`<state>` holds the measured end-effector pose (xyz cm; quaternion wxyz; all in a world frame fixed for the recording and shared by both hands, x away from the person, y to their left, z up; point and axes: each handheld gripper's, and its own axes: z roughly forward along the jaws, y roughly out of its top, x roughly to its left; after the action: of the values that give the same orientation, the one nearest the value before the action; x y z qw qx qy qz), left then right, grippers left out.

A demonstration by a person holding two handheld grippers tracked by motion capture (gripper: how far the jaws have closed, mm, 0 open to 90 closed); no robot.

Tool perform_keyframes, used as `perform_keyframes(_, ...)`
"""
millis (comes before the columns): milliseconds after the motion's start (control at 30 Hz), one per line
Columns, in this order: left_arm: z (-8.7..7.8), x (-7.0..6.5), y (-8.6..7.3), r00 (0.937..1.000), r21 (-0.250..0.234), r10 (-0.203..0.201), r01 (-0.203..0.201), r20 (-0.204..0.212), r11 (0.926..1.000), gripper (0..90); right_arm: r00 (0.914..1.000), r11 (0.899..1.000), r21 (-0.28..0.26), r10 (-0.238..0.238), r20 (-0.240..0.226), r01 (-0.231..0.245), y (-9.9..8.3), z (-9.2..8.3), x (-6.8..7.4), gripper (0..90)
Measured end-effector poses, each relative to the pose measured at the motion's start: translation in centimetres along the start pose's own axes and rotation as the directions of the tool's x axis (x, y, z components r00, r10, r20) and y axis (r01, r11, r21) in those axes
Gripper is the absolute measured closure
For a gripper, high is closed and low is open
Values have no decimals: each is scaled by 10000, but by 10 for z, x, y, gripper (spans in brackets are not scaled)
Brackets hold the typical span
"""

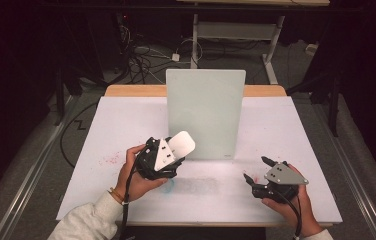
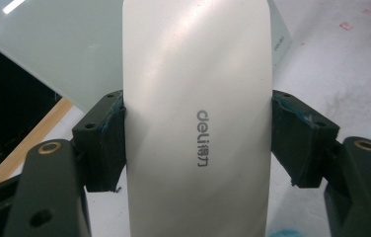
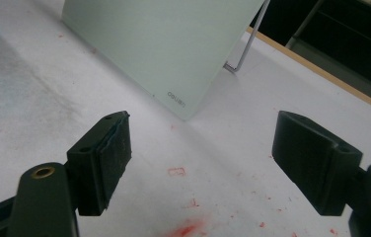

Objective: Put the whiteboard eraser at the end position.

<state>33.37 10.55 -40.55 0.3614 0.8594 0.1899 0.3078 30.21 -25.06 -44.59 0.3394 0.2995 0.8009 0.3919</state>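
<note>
One large pale surface [image 1: 126, 125] carries everything, and its bare stretches to the left and right of the middle give the hands room; its near edge runs just under both wrists, so a sweep pulled back toward the person could run off it. Standing upright in the middle is a frosted glass board [image 1: 205, 112], propped from behind on a thin wire stand [image 3: 245, 52]. That stand looks light, and the likeliest mishap is a hard push on the board's face tipping or sliding it toward the far edge, where the wooden rim leaves little margin. The left gripper [image 1: 168, 152] is clamped across the sides of a white eraser block [image 2: 198, 118], which sits just before the board's lower left corner. The pads grip narrow sides only, so a twisting stroke may let the smooth block pivot or slip out. The right gripper [image 1: 257, 170] rests low at the near right with its jaws standing well apart, nothing between them, over red marker smears [image 3: 186, 229]; it is well apart from the board and could steady it if brought closer.
</note>
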Motion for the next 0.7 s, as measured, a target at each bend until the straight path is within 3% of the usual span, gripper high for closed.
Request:
perform_keyframes(200, 0, -6, 2, 9976, 94, 191, -197, 669, 9998, 292, 10000, 10000, 25, -70, -34, 70, -1, -2, 1, 234)
perform_keyframes(333, 1, -11, 5, 9898, 172, 406, -434, 1367, 9989, 292, 9999, 9999, 23, -117, -1, 117, -2, -3, 1, 234)
perform_keyframes(600, 8, -24, 8, 9666, 727, 858, -1062, 2416, 9917, 292, 9999, 9999, 15, -138, -51, 138, -2, -3, 2, 234)
perform_keyframes(667, 11, -27, 9, 9552, 917, 984, -1285, 2792, 9875, 292, 9999, 9999, 12, -150, -65, 150, -1, -3, 2, 234)
perform_keyframes(700, 12, -28, 9, 9528, 959, 1073, -1396, 2842, 9856, 292, 9999, 9999, 6, -133, -100, 133, -1, -3, 3, 234)
